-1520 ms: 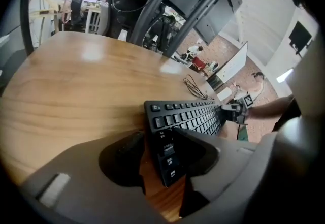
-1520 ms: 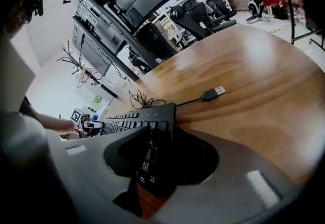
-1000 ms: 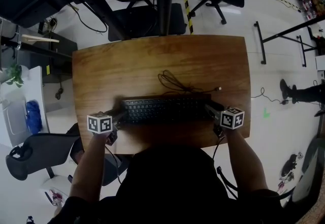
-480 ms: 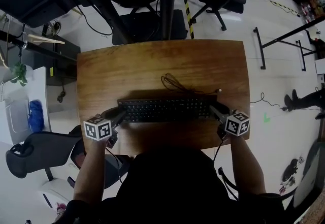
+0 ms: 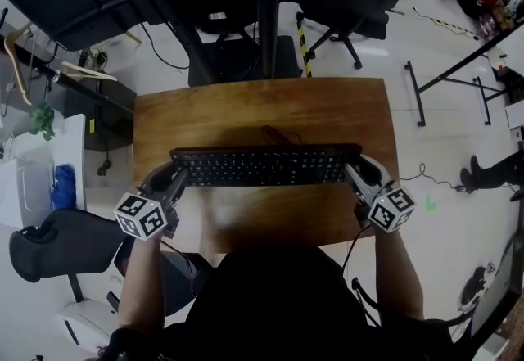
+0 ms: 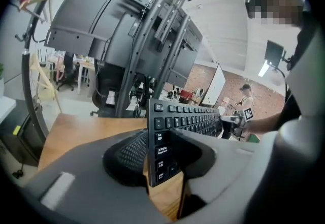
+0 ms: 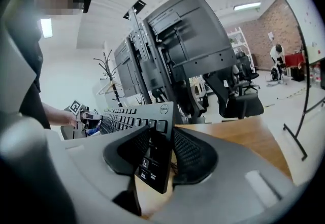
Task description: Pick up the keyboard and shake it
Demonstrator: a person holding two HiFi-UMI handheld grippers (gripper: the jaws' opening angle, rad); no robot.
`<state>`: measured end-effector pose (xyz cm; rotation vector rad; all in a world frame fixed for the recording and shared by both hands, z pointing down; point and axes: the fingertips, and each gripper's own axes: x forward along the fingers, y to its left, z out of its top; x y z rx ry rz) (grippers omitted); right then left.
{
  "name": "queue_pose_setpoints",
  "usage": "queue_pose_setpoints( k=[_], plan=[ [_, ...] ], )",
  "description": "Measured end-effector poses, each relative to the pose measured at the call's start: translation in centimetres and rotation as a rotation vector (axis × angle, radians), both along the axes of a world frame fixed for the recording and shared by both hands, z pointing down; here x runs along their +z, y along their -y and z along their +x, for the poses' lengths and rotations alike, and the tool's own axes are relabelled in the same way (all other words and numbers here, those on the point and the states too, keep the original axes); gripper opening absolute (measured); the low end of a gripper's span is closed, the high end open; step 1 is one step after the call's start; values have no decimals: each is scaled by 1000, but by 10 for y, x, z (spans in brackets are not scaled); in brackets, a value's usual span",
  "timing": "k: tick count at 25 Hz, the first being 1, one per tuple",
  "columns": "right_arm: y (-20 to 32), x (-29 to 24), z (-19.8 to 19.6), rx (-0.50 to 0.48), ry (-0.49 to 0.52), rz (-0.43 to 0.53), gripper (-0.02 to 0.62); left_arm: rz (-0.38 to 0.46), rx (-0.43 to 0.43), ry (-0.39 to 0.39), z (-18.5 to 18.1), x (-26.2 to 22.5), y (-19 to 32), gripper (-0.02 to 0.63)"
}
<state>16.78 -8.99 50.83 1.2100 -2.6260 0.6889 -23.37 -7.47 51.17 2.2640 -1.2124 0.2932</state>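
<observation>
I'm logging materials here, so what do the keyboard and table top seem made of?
The keyboard is likely matte black plastic, from its moulded keys and printed legends. The table top is wood or wood-look laminate, by its brown grain and soft sheen.

Wooden table [image 5: 246, 110]. Black office chair [image 5: 57, 241] sits off its near left corner. Further left is a white surface [image 5: 23, 187] carrying a blue object [image 5: 65, 187], with a green plant [image 5: 42, 120] near it. A yellow-black striped bar [image 5: 302, 40] lies beyond the table's far edge. Dark monitors [image 7: 188, 45] on a stand are behind it. A black metal floor frame [image 5: 417, 93] stands to the right.
</observation>
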Motion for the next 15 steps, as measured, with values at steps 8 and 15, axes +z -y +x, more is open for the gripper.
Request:
queue_pose_setpoints(
  k=[8, 15],
  plan=[
    [-7, -103, -7, 12, -11, 300, 146, 379, -56, 48, -8, -126, 3, 127],
    [-19, -209, -4, 56, 13, 586, 147, 713, -55, 75, -4, -245, -7, 127]
  ],
)
